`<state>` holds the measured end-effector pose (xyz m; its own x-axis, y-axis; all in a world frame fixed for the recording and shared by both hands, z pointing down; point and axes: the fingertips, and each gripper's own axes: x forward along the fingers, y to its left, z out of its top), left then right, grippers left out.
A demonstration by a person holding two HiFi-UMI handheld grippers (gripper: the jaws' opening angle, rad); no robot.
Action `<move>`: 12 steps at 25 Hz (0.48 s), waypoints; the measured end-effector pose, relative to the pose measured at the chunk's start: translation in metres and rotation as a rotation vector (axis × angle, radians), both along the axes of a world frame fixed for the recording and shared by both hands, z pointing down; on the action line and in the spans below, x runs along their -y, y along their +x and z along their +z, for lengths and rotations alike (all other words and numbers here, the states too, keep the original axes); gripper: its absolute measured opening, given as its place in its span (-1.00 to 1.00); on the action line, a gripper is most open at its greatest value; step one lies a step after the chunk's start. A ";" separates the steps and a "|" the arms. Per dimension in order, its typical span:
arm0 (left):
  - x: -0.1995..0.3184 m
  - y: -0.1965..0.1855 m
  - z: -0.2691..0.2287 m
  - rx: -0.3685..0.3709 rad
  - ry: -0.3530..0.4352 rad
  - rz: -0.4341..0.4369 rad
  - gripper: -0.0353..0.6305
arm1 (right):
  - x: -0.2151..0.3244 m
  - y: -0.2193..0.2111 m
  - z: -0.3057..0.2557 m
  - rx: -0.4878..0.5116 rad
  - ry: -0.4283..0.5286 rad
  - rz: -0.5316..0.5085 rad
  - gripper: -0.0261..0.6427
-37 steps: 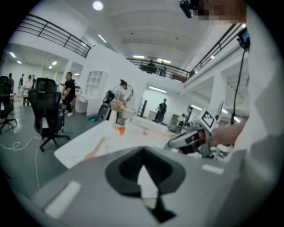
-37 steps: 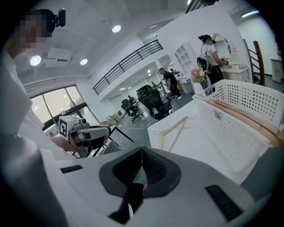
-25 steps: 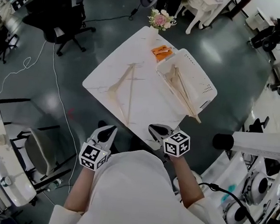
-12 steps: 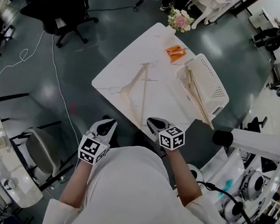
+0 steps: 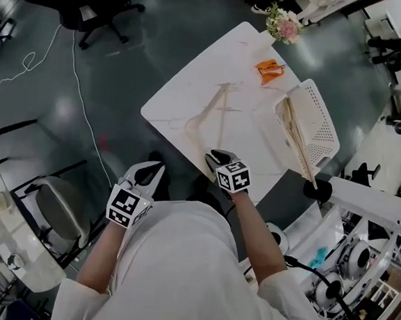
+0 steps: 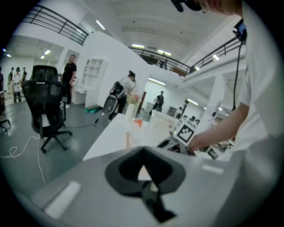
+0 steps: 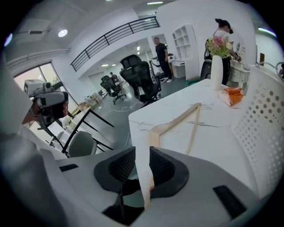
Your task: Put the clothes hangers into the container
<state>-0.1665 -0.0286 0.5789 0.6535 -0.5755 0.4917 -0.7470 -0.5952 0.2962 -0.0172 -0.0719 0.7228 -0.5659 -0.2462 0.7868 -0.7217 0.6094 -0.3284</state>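
Grey floor is surrounding the white marble-patterned table (image 5: 193, 85), where we are squaring our right gripper (image 5: 212, 155) to the pale wooden clothes hanger (image 5: 206, 109), left of the white perforated container (image 5: 323, 114). Its jaws, just opening, are half-spread, pinching nothing, table edge between. Farther left, our left gripper (image 5: 156, 167) is pressed together, empty.

Looks like a big open lab-slash-office hall: rolling office chairs (image 5: 75, 0), a cable (image 5: 75, 75) trailing over the shiny grey floor (image 5: 147, 47), an upstairs railing (image 7: 111, 35), white shelves (image 6: 94, 73), machines (image 5: 350, 263) parked alongside.
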 end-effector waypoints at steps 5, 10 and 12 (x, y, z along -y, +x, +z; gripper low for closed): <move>0.008 -0.018 0.005 0.002 -0.021 0.014 -0.89 | 0.012 -0.013 0.040 -0.097 -0.034 -0.018 -0.60; 0.014 -0.043 0.010 0.013 -0.043 0.001 -0.89 | 0.022 -0.018 0.074 -0.175 -0.063 0.004 -0.57; 0.014 -0.053 0.014 0.016 -0.056 -0.009 -0.89 | 0.024 -0.019 0.087 -0.204 -0.079 0.013 -0.54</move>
